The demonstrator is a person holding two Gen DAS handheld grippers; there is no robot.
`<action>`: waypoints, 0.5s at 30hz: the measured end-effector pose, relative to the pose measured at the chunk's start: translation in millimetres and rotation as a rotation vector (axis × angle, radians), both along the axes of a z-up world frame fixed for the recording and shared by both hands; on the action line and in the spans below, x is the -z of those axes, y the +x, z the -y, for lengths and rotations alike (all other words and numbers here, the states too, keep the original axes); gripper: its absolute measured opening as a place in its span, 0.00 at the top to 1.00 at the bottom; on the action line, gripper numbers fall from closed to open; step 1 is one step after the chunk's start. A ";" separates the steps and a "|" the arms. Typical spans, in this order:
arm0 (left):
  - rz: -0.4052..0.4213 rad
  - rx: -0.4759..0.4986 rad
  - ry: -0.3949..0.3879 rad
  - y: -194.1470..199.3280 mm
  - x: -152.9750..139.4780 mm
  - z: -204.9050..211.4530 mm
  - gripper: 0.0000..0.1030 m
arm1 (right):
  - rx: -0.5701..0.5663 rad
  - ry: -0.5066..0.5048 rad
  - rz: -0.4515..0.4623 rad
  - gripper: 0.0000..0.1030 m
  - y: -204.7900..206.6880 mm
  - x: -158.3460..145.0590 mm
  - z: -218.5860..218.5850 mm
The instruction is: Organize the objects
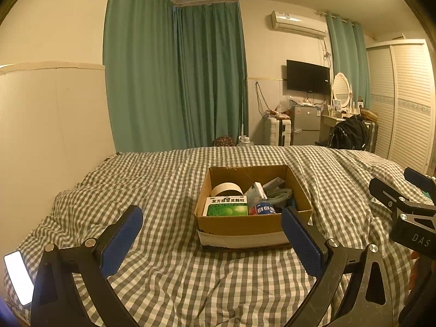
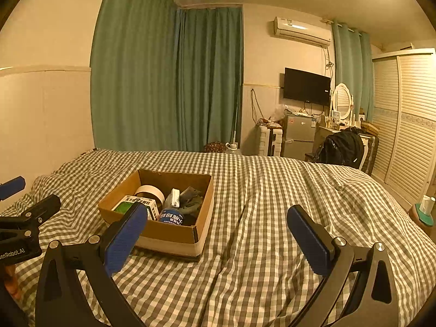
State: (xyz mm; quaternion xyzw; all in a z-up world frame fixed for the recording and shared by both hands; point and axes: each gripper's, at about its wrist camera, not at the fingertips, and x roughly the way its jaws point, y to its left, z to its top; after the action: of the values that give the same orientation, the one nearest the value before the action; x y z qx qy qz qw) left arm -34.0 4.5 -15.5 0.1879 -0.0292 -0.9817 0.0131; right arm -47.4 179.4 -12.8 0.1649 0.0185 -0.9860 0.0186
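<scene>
Both grippers, left (image 1: pixel 211 241) and right (image 2: pixel 216 238), hover wide open and empty over the checked bed (image 2: pixel 259 190), near a filled cardboard box (image 1: pixel 245 224).

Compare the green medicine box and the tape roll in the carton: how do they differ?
The medicine box is rectangular, green and white with printed text; the tape roll is round and plain white. The box stands at the carton's near wall; the roll sits behind it. Both occupy the carton's left side.
</scene>
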 end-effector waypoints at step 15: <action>0.007 0.000 -0.008 -1.9 4.3 -1.2 0.00 | -0.007 -0.006 0.004 0.00 0.2 2.2 0.7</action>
State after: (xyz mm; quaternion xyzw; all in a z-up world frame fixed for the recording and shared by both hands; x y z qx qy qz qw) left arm -36.0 5.7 -19.9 0.1911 -0.0331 -0.9809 0.0140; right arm -47.2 178.7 -15.0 0.1669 0.0160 -0.9856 0.0228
